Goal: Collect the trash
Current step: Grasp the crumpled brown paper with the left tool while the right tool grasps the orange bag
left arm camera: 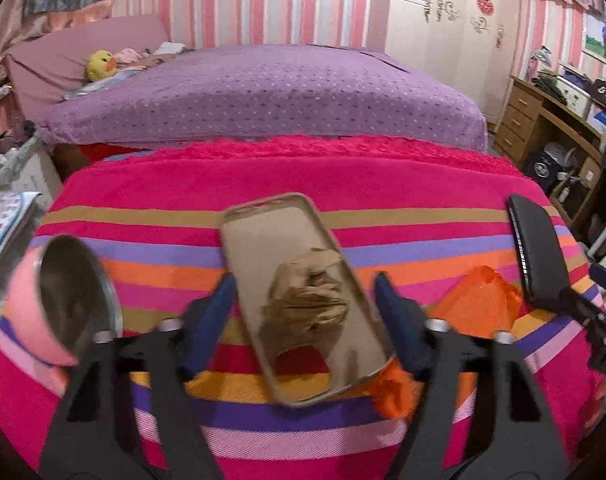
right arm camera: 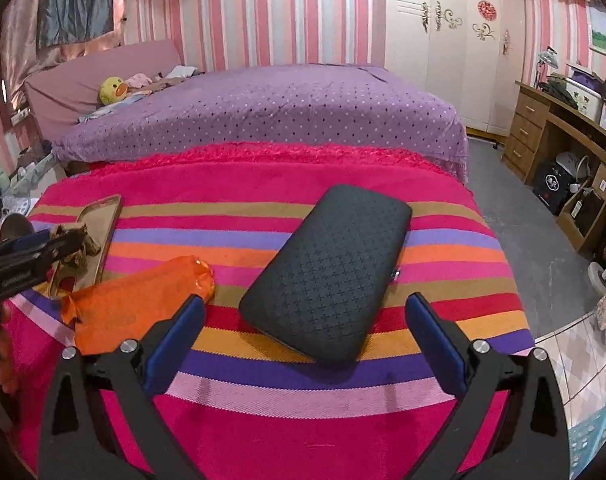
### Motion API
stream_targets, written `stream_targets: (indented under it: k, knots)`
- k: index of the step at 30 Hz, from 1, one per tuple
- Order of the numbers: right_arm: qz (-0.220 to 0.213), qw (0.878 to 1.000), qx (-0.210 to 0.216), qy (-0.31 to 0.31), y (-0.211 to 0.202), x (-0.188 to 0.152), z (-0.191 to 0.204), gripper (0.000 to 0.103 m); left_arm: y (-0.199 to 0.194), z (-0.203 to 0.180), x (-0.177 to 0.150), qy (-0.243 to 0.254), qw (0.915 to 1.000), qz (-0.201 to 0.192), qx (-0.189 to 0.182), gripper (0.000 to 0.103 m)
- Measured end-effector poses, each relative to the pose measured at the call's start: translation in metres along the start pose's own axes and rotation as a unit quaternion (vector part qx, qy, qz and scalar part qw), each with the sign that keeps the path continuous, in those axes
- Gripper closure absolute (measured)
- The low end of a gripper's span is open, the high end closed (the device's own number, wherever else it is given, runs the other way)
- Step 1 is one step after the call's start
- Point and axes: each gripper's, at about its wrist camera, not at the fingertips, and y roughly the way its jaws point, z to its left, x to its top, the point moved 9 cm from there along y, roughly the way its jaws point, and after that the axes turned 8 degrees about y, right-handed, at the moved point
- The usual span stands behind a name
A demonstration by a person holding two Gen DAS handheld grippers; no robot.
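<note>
Blue-padded left gripper (left arm camera: 307,320) straddles a clear phone case (left arm camera: 299,300) holding a crumpled brown paper wad (left arm camera: 307,300); jaws half spread, pads not visibly pressing. Only this view shows the pink-rimmed round mirror (left arm camera: 71,300). Right gripper (right arm camera: 307,344), jaws wide and empty, faces a black textured wallet (right arm camera: 327,276) beside an orange wrapper (right arm camera: 143,300). Pickup seems underway; next, pinch the wad alone.
</note>
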Motion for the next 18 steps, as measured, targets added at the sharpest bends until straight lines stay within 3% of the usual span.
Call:
stream_targets:
  k: [2,11,18]
  knots:
    - [-0.001,1.0,0.002,-0.006,-0.001,0.0,0.003,0.005,0.005,-0.005,-0.004,0.008,0.9999,0.014,-0.001,0.061]
    - [0.008,0.998,0.042,-0.036,-0.006,-0.012,0.048,0.005,-0.033,0.026,-0.017,-0.014,0.9997,-0.006,0.02,0.061]
    - [0.037,0.993,0.079,-0.078,-0.001,-0.034,0.102,0.005,-0.044,0.053,-0.047,-0.026,0.9987,0.02,0.039,0.061]
